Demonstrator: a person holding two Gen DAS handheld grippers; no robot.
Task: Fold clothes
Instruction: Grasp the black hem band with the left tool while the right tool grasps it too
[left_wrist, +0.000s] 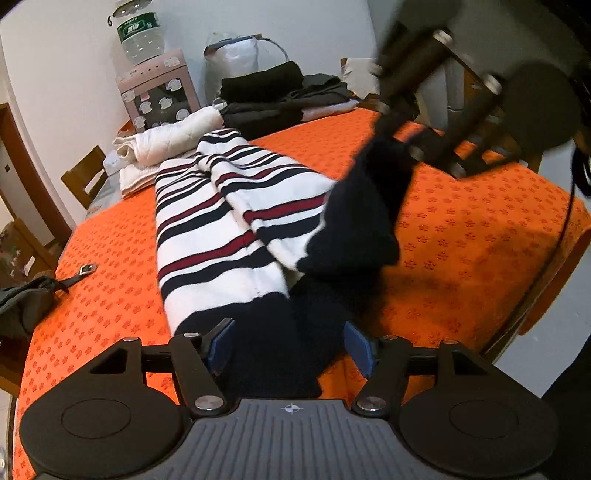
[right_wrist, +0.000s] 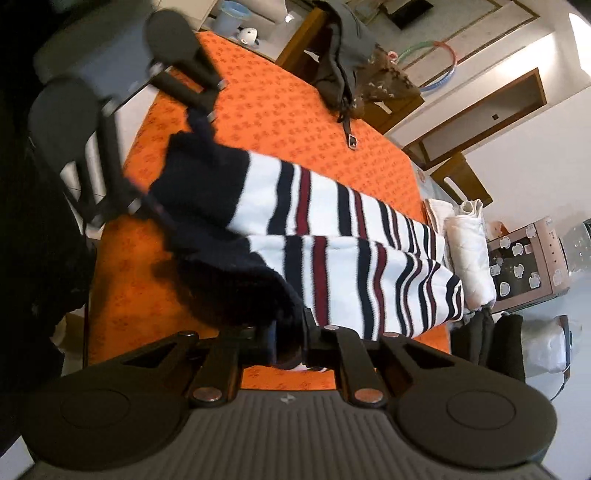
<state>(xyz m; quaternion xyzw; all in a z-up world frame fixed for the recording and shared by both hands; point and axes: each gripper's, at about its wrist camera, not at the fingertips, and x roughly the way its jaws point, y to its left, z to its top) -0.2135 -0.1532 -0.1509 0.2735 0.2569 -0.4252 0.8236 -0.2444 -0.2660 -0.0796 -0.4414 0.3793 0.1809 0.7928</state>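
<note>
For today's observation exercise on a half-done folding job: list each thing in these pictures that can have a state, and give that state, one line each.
Striped white, navy and red knitted sweater: partly folded lengthwise on the orange cloth, dark hem end lifted.
Left claw: open, astride the dark hem.
Right claw: shut on the sweater's dark edge.
White quilted garment: rolled up.
Dark clothes: folded, stacked.
Clear water bottle: inverted on a dispenser.

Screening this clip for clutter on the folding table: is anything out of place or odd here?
Yes. A dark jacket hangs onto the far edge of the orange tablecloth, its buckled strap trailing across the cloth near the striped sweater. The folded clothes sit stacked tidily at the other end.
</note>
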